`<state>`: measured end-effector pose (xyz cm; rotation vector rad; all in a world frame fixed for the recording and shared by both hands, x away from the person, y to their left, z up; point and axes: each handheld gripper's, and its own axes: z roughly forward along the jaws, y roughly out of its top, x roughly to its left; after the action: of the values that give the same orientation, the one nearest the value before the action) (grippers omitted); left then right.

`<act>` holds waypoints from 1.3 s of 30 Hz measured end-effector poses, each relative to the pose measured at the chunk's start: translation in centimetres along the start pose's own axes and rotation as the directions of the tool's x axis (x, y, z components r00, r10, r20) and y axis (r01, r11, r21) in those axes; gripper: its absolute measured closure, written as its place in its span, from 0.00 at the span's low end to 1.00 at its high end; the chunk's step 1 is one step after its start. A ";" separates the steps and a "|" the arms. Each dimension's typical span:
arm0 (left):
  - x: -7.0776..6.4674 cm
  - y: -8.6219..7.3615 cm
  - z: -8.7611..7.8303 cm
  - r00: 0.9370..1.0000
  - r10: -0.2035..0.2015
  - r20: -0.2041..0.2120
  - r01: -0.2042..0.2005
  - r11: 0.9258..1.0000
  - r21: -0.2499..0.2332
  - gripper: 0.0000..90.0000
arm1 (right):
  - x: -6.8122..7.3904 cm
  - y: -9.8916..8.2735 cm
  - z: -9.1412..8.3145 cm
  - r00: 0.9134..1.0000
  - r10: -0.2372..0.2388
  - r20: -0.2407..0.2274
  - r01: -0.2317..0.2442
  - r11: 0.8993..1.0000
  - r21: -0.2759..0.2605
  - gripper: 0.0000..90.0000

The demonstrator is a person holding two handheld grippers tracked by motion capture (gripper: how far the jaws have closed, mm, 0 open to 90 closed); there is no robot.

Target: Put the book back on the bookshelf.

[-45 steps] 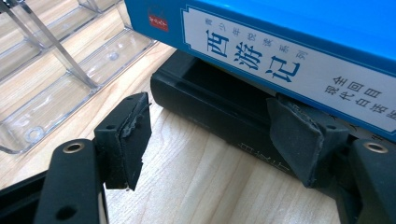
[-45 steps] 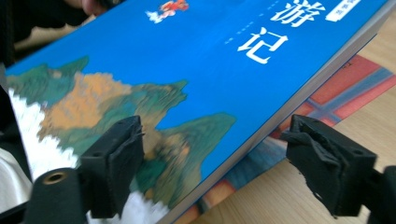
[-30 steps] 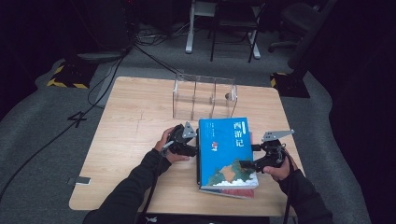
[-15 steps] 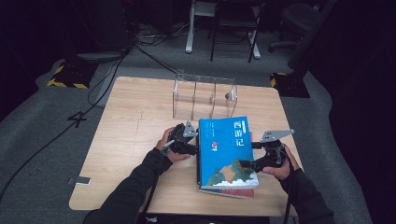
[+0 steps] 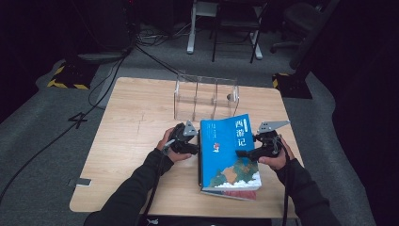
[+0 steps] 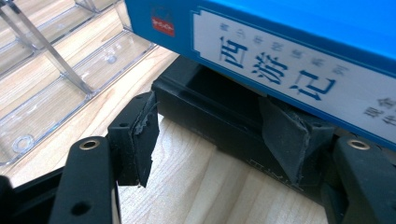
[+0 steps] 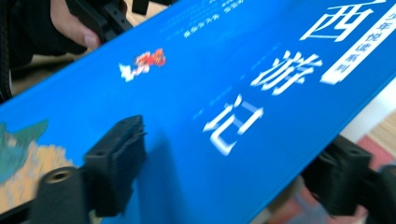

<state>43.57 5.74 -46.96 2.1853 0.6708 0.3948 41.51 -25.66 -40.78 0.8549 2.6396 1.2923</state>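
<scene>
Dark studio floor and cables surround a pale wooden table [image 5: 131, 141], where a blue book [image 5: 228, 150] sits on top of a second, red-edged book [image 5: 235, 194] near the person's edge. Blue cover and spine carry white characters, and the book is tilted, its right side raised off the one beneath.

At its right edge the right gripper [image 5: 263, 149] has one jaw over the cover and the other under the lifted edge; its jaws have just been closing with the book between them, though whether the pads press yet I cannot tell. At the spine side the left gripper [image 5: 190, 143] stands part open, one pad [image 6: 285, 135] touching beneath the spine, the other pad [image 6: 142, 135] free above the wood, so it props rather than clamps.

Beyond the books, a clear acrylic divider rack [image 5: 206, 96] stands with bare slots.

Judging from this, the work is early: the top book is only being lifted, and standing it in the rack remains.
</scene>
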 end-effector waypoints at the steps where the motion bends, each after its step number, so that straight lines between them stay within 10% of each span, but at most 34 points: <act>1: 0.0 0.0 0.0 1.000 0.001 -0.001 -0.001 1.000 0.000 0.41 | -0.3 0.2 0.2 1.000 0.001 -0.010 -0.001 1.000 -0.009 0.31; 11: 0.4 0.2 0.7 1.000 -0.006 -0.011 0.006 1.000 0.004 0.41 | -1.4 1.5 1.5 0.996 0.006 -0.093 -0.010 0.999 -0.045 0.60; 26: 1.9 0.7 1.2 0.999 -0.041 0.018 0.041 0.999 -0.007 0.45 | -1.0 1.7 1.2 0.998 -0.042 -0.054 0.038 0.996 -0.078 0.76; 39: 3.8 1.7 -0.2 0.991 -0.092 0.095 0.103 0.987 -0.121 0.82 | -0.2 2.9 0.7 0.997 -0.083 -0.003 0.081 0.983 -0.164 0.80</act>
<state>47.10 7.17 -45.26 2.0291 0.6827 0.2793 43.21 -23.91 -39.12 0.7099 2.5039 1.4703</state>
